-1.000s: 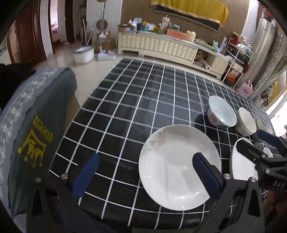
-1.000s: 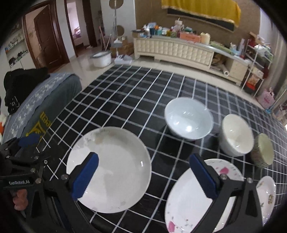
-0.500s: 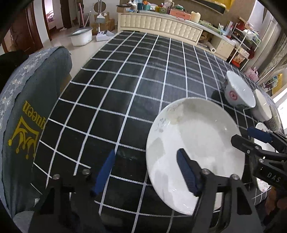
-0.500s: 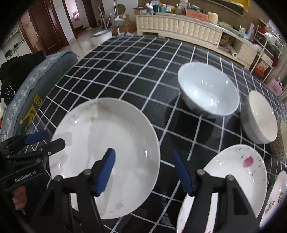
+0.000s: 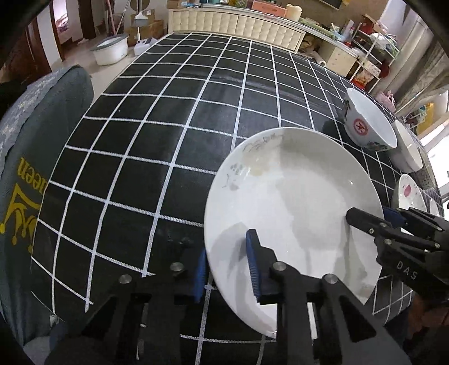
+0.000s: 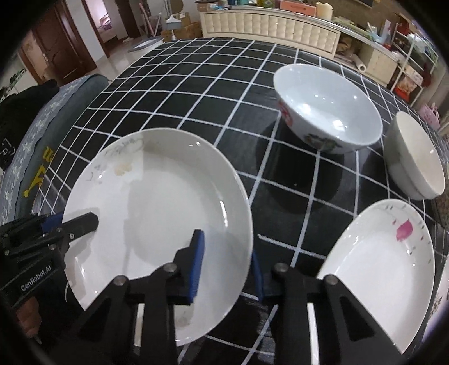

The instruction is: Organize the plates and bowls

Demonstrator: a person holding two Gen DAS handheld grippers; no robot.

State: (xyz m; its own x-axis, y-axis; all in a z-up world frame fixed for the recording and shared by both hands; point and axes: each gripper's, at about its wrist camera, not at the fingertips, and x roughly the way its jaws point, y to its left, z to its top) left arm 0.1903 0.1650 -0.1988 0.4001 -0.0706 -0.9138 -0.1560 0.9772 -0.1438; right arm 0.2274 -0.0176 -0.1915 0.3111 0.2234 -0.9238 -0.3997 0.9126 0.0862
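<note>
A large white plate [image 5: 294,205] lies on the black checked tablecloth [image 5: 174,118]. My left gripper [image 5: 227,272] is shut on its left rim, one blue pad [image 5: 252,264] on top and the other below. My right gripper [image 6: 227,266] is shut on the same plate [image 6: 157,213] at its right rim. A white bowl with a red mark [image 6: 328,106] [image 5: 367,123], a cream bowl [image 6: 415,157] and a plate with a pink petal [image 6: 378,269] stand to the right.
A grey cushion with yellow print [image 5: 25,174] lies along the table's left edge. A small patterned dish [image 6: 442,294] sits at the far right. A white cabinet [image 6: 269,25] stands beyond the table.
Both grippers came down and forward to the large white plate. Their jaws narrowed from wide open until they closed on its opposite rims.
</note>
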